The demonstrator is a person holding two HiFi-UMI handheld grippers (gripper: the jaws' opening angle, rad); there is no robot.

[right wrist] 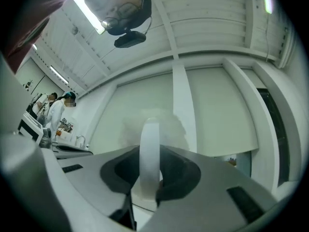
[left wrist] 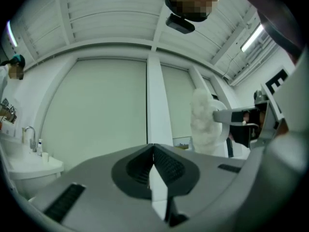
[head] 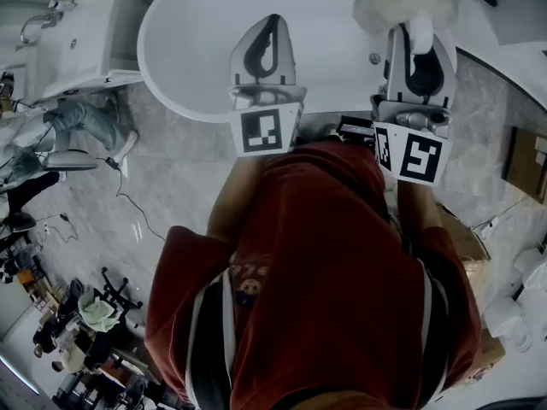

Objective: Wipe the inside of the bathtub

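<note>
White bathtub and fluffy white duster, seen from overhead.
Left gripper: jaws together, nothing between, over bathtub rim at 12 o'clock. Right gripper: jaws clamped on duster's white loop handle, fluffy head over bathtub at 1 o'clock. Person in red top at 6 o'clock. Sink at 10 o'clock.

Bathtub far end cut off at head view's top edge. Duster head just a blur past my right claw in its own view. Lower-left floor clutter too small to identify.
</note>
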